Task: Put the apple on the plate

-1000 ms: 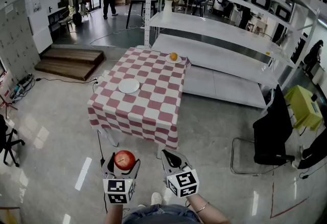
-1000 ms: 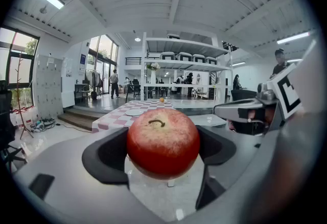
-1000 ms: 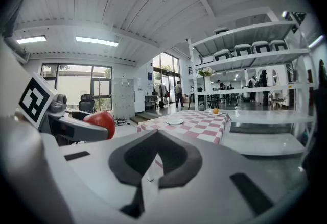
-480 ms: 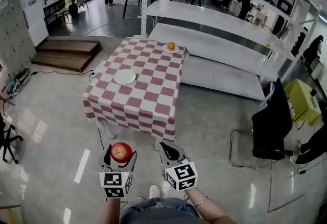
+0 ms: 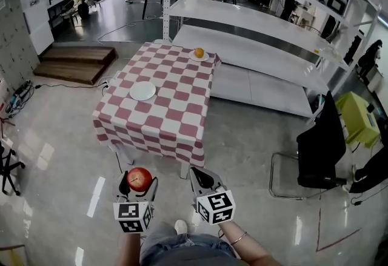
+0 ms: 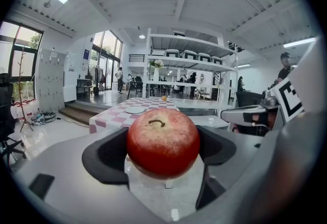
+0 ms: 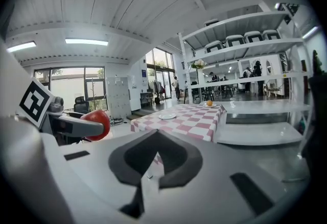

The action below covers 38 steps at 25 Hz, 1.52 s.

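Red apple clamped between the fingers of the left gripper, held over the floor well short of the checked bench; the white plate lies bare, the right gripper has its fingers together on nothing, and approach and placing remain.

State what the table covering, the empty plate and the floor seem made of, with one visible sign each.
Table covering: probably cloth, matt; it drapes in folds at the corners. Empty plate: perhaps glazed ceramic, plain white; too small to be sure. Floor: polished stone or tile, glossy; it reflects the lights.
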### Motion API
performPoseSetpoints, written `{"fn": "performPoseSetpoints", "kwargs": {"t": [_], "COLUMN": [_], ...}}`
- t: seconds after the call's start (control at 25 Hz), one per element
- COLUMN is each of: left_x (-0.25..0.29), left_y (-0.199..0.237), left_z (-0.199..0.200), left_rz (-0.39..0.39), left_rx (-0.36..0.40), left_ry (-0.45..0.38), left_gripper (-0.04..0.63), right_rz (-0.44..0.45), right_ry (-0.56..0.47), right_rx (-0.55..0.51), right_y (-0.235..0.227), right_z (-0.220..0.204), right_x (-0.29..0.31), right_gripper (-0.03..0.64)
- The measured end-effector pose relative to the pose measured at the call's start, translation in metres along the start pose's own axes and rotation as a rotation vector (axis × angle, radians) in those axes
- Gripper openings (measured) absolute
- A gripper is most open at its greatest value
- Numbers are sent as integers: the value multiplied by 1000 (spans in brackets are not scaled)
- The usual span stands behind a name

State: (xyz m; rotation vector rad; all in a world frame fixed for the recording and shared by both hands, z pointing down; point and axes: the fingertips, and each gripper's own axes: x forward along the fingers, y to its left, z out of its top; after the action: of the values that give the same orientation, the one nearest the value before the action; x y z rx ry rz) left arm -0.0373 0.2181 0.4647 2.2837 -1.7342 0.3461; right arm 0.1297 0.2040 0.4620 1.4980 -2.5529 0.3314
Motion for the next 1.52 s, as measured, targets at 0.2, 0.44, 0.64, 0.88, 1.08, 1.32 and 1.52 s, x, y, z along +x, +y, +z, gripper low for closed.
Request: {"fn": "performPoseSetpoints", "kwargs": {"t": [0.2, 0.44, 0.64, 0.88, 1.08, 1.32, 1.52], "left_x": [7, 19, 35, 63, 95, 141, 178], "left_y": [-2, -3, 7, 27, 46, 74, 99], "left_z": [5, 12, 17, 21, 28, 41, 56], "left_rz": [0, -7, -9, -13, -11, -13, -16], "left_rx": [9, 15, -7, -30, -33, -27, -28], "left_ry": [8, 5, 4, 27, 39, 50, 59], "left_gripper": [417, 417, 417, 417, 417, 417, 417], "right_rz": [4, 4, -1, 0, -4, -2, 0], "right_ry": [0, 7, 16, 37, 53, 56, 70], "right_rx": [10, 10, 19, 30, 40, 38, 40], "right_y": [-6, -12, -18, -26, -37, -48, -52], "right_z": [2, 4, 5, 7, 10, 24, 34], "right_x": [1, 10, 26, 56, 92, 145, 185], "right_gripper": [11, 11, 11, 11, 11, 11, 11]}}
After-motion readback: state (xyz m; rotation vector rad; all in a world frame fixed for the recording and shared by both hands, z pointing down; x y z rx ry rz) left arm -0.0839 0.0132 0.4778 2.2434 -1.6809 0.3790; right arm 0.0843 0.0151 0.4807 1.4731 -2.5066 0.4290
